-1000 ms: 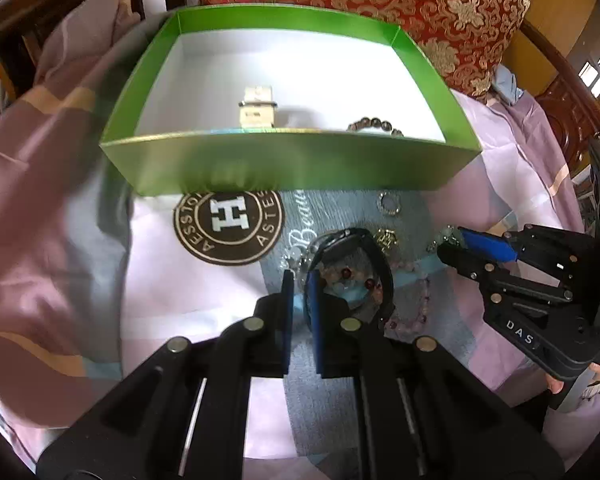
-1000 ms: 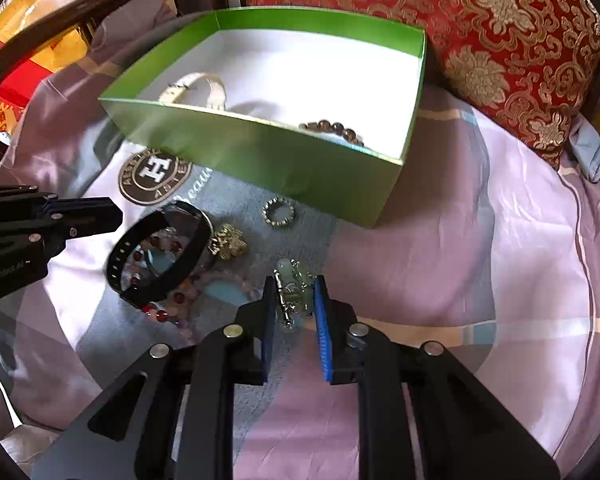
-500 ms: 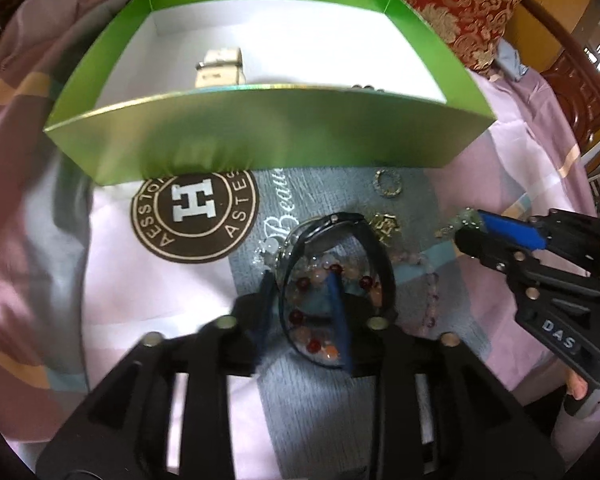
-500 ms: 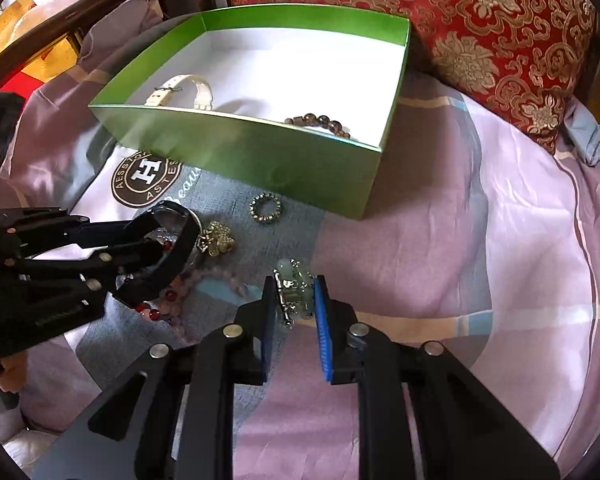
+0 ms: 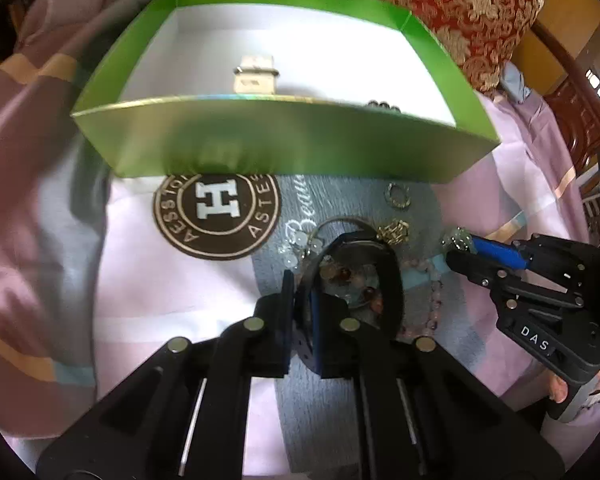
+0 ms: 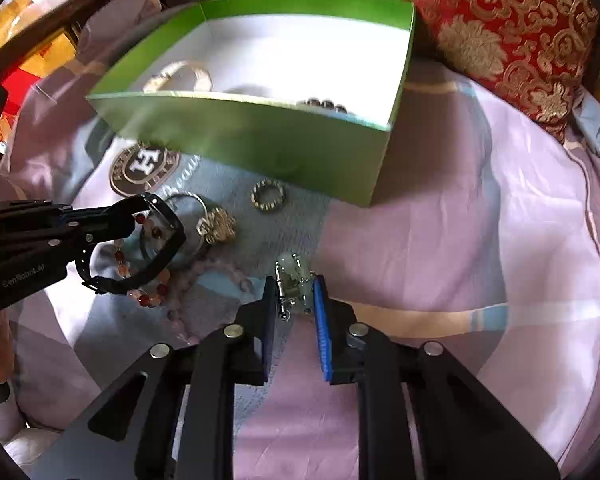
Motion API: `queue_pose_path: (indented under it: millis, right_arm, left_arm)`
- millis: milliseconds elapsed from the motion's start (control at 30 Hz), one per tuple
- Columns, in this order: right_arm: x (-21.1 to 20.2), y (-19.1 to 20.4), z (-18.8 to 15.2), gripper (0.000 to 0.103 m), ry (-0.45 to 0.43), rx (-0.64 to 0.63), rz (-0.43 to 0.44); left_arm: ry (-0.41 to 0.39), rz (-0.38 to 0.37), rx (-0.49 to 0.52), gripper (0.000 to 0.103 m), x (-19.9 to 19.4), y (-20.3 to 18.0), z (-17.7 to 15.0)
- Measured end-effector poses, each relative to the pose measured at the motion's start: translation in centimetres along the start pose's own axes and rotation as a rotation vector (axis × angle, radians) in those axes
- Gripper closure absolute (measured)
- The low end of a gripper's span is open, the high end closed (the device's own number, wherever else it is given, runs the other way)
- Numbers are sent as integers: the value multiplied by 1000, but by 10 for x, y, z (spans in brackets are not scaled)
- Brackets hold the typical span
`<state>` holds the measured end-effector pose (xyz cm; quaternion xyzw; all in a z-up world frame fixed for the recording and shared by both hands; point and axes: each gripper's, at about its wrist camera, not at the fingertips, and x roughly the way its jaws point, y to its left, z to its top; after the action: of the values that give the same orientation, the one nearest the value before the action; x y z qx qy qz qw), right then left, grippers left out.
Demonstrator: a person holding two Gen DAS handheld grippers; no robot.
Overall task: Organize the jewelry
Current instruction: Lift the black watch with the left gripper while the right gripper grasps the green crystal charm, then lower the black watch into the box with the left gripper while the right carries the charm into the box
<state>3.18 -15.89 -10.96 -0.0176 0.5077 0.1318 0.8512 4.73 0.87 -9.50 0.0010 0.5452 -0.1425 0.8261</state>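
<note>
A: We see a lilac patterned bedsheet (image 6: pixel 480 240) spread under everything, with a red and gold brocade cushion (image 6: pixel 500 20) at the back. What stands on it?

B: We find a green box (image 5: pixel 284 148) with a white inside, open at the top. In it lie a pale watch (image 5: pixel 256 76) toward the middle and a dark bead bracelet (image 6: pixel 326 105) against the near wall, to the right.

A: And in front of the box?

B: We see a round brown logo (image 5: pixel 216 216) printed on the sheet, and beside it the loose jewelry in a small heap. Our left gripper (image 5: pixel 302 292) has its jaws closed on the strap of a black watch (image 6: pixel 160 256), whose loop lies over a red and pink bead bracelet (image 6: pixel 148 298).

A: The other tool?

B: Our right gripper (image 6: pixel 296 292) sits to the right of the heap, its blue pads on both sides of a pale green pendant (image 6: pixel 294 276) with a silver chain. We cannot tell whether the pads press it or only flank it.

A: Smaller pieces?

B: We note a gold flower charm (image 6: pixel 218 226) just beside the black watch, and a small studded ring (image 6: pixel 268 196) lying apart, near the box's front wall.
</note>
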Motion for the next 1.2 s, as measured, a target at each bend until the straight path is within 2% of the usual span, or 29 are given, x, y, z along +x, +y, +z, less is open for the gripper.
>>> queue_pose_path:
  millis: [267, 567, 833, 1000, 1200]
  right_arm:
    - [-34, 2, 9, 84, -95, -19, 6]
    - [-21, 2, 6, 84, -53, -6, 12]
    - [-30, -1, 8, 84, -78, 18, 26]
    - [-47, -1, 16, 84, -132, 20, 54]
    - [-62, 0, 32, 84, -192, 11, 66]
  left_arm:
    - [-104, -6, 16, 96, -44, 5, 4]
    - [-75, 4, -6, 95, -38, 14, -2]
    - [-157, -16, -21, 95, -71, 13, 2]
    - [-200, -12, -5, 95, -86, 7, 10]
    - [-217, -18, -18, 95, -85, 7, 21]
